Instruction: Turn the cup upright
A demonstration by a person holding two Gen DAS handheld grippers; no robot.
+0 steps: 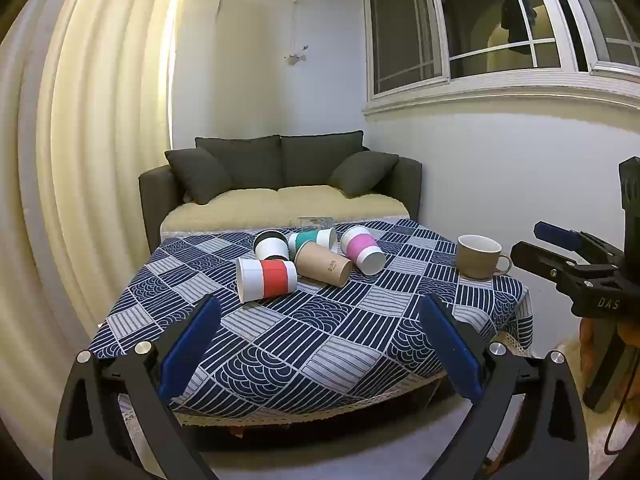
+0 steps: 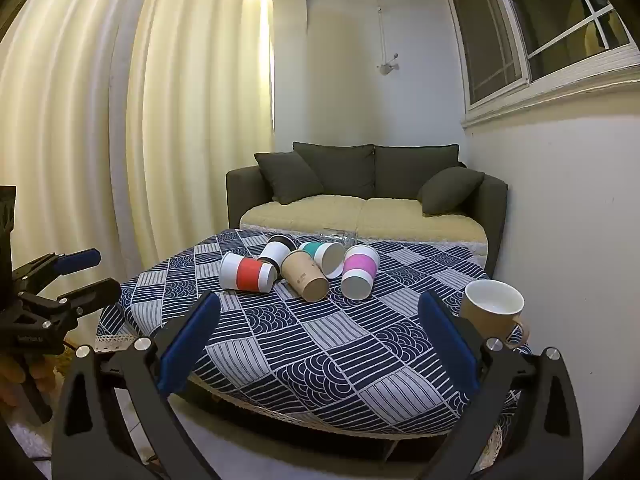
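Note:
Several cups lie on their sides in a cluster on the patterned tablecloth: a red-banded cup, a black-rimmed white cup, a teal cup, a brown paper cup and a pink-banded cup. A tan mug stands upright at the table's right edge. My left gripper is open and empty, above the near edge. My right gripper is open and empty, likewise short of the cups.
A dark sofa with cushions stands behind the table. Curtains hang on the left, and a wall with a window is on the right. A clear glass object lies at the table's far edge.

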